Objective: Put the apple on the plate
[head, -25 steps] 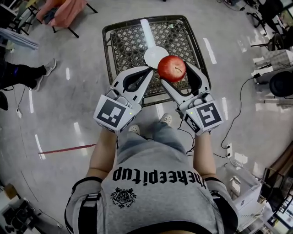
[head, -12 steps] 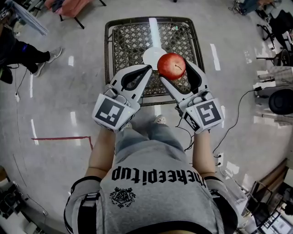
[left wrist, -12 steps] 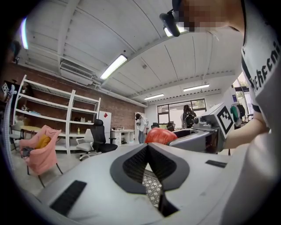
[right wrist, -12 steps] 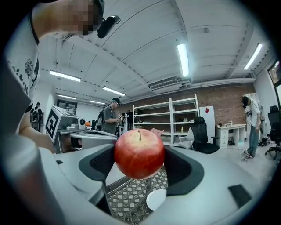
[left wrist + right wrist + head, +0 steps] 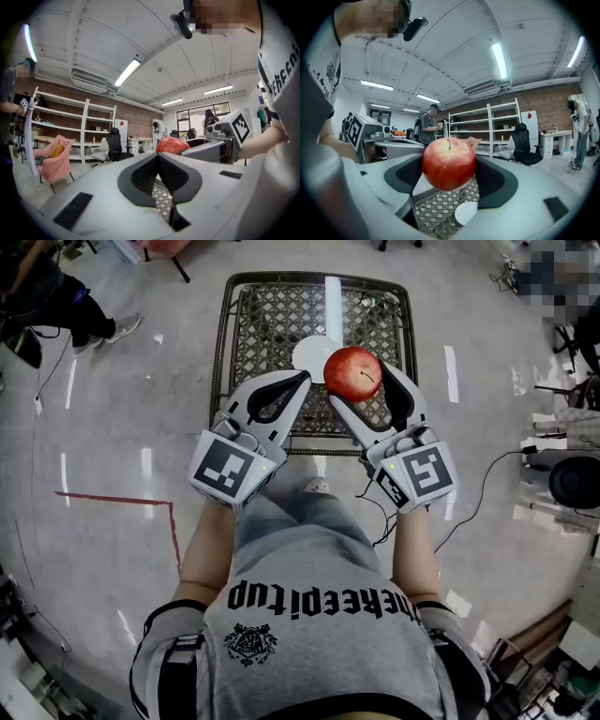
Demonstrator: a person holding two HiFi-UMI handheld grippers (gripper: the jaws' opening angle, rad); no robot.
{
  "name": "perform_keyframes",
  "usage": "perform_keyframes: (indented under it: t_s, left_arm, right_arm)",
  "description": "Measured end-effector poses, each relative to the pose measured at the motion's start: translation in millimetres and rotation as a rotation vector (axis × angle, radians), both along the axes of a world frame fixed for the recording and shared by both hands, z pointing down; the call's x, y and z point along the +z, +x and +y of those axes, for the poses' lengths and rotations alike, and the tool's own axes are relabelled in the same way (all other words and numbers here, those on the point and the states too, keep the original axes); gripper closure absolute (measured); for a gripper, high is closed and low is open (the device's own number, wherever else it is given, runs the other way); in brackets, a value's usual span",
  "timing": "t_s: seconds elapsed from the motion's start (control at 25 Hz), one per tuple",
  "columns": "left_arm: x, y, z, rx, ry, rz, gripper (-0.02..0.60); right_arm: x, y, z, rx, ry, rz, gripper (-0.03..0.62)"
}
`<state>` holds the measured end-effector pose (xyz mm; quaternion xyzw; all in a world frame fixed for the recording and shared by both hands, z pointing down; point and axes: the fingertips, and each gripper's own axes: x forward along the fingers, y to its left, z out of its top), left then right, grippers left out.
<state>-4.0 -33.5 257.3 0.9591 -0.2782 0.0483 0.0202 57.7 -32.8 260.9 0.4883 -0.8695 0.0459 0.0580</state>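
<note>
A person stands at a small tabletop (image 5: 253, 324) with a grey, hard-shelled tool in each hand. Each tool carries a cube with a black-and-white square marker.

The right tool (image 5: 364, 382) is clamped on a red apple (image 5: 449, 163). The apple is round and glossy, with yellowish flecks and a short brown stem pointing up. It sits between the dark ribbed pads lining the two curved jaws and is held in the air, clear of the tabletop.

The left tool (image 5: 158, 159) is just beside the right one. Its jaw tips are pressed together with nothing between them. A leaf-shaped gap behind the tips shows only the tabletop through it.

A plain, round white plate (image 5: 467, 213) lies on the tabletop below and just ahead of the right tool's jaws. From overhead, the apple covers part of the plate's near rim. How high the apple hangs above it is hard to judge.

The tabletop is a rectangle of dark metal lattice in a rounded dark frame. Both tools hide its near edge.

The floor (image 5: 122, 427) is smooth, shiny grey, with glare streaks and a thin red tape line (image 5: 112, 497) to the left tool's side. Cables trail across the floor on the right tool's side.

Beyond the tools, the room has a brick wall (image 5: 543, 105), white open shelves (image 5: 485, 126), a black office chair (image 5: 522, 147) and long ceiling strip lights (image 5: 499, 60). A pink cloth (image 5: 51, 157) hangs over a chair. Other people stand at the edges, partly cut off.
</note>
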Motion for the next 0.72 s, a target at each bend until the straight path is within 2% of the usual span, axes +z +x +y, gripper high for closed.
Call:
perform_keyframes:
  t_s: [0.28,0.72]
  left_arm:
    - [1,7,0,-0.059,0.035,-0.003,0.56]
    - [4,34,10,-0.071,0.053,-0.02,0.56]
  right_arm:
    - [5,9,0,-0.049,0.001,-0.006,0.22]
    - [13,28,5,-0.094,0.0,-0.02,0.22]
